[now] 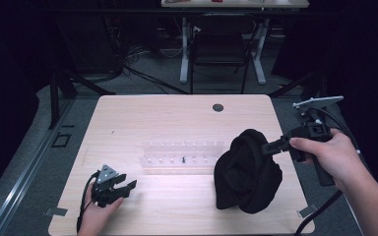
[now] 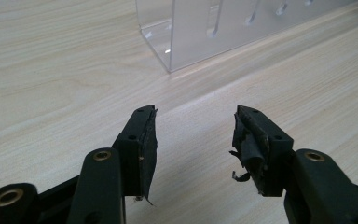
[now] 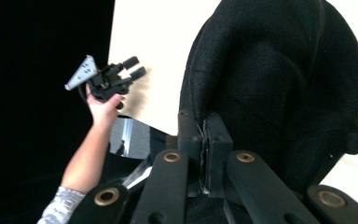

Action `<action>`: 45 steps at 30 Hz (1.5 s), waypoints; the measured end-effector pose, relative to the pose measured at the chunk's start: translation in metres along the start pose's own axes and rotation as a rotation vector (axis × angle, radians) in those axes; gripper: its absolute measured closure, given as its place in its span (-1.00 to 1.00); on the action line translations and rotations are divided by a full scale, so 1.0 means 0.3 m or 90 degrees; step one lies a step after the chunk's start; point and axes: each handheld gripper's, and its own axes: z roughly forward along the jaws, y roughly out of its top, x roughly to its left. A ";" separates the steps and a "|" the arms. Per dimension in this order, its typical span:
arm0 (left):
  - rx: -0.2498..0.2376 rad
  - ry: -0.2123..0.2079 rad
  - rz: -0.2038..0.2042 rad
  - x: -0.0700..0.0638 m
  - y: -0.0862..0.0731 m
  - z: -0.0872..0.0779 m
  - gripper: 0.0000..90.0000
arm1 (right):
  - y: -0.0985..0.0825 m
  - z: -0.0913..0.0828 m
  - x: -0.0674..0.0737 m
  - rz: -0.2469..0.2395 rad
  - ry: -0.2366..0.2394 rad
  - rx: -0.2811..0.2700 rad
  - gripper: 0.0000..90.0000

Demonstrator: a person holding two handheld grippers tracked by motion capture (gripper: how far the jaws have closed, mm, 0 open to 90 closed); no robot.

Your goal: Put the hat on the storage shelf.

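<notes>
My left gripper's jaws stand spread with nothing between them, low over the near left part of the table. In the left gripper view they frame bare wood, and the torn pad on one jaw shows frayed bits that the high view is too far off to give. Ahead of them a clear acrylic rack is cut off by the top edge; from above the clear acrylic rack lies mid-table, faint against the wood, with one small dark mark in it that I cannot make out.

To the right, my right gripper's jaws are pressed together on a fold of the black cap, which hangs from them, its lower edge near or on the table's right part; I cannot tell which. In the right gripper view the cap hides most of the table, and a button shows at its side. My left hand appears there too, farther off.
</notes>
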 end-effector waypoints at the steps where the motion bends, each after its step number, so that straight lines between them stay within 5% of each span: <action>1: -0.001 0.000 -0.001 -0.001 0.000 0.001 0.09 | 0.000 0.000 0.000 0.000 0.000 0.000 0.96; 14: -0.003 0.000 0.001 0.001 0.001 0.001 0.09 | 0.034 -0.009 0.048 -0.018 0.068 -0.019 0.96; 30: -0.008 0.002 0.002 0.000 0.001 0.002 0.09 | 0.107 0.071 0.107 -0.030 0.149 -0.034 0.96; 45: -0.015 0.000 -0.005 0.004 0.003 0.000 0.00 | 0.181 0.092 0.141 -0.025 0.155 -0.062 0.96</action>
